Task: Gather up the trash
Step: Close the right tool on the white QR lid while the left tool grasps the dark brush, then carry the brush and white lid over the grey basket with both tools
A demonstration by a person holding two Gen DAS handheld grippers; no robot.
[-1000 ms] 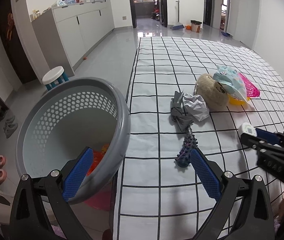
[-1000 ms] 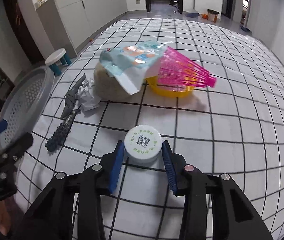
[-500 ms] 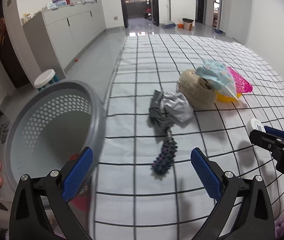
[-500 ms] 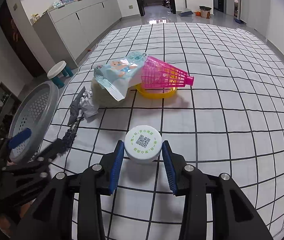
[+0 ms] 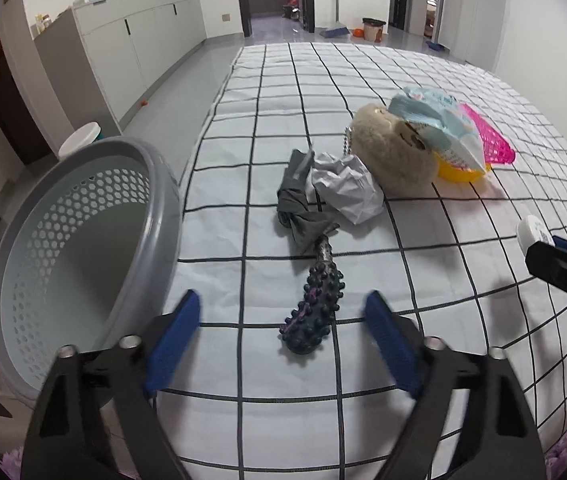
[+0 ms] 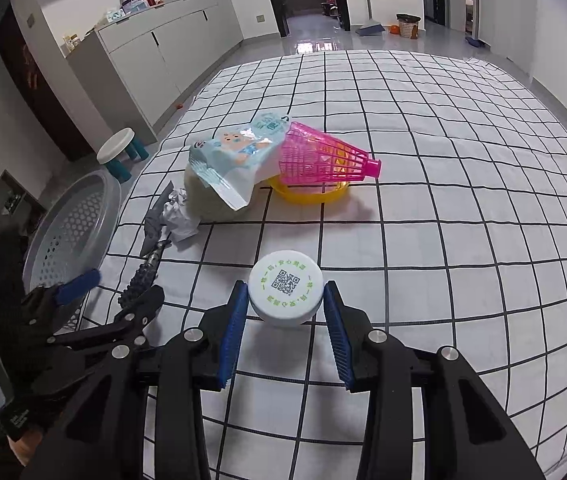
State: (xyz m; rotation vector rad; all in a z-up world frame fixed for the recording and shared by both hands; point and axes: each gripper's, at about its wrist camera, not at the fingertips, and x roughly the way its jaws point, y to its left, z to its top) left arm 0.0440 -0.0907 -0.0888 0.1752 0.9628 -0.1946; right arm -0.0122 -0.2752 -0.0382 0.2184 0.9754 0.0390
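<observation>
Right wrist view: your right tongs (image 6: 285, 310) pinch white cap (image 6: 286, 294), lifted above checked sheet (image 6: 443, 240). Left tongs (image 5: 281, 330) spread wide over spiked roller (image 5: 313, 308). Carry step; next, swing cap left, release over grey basket (image 5: 83, 248).

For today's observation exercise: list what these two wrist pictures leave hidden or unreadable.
- Basket bottom: left wrist view, hidden by its near wall and the left claw.
- White jar body: right wrist view, only the lid shows.
- Lid's green print: too small to read.
- Plush ball: mostly under the blue wrapper.
</observation>
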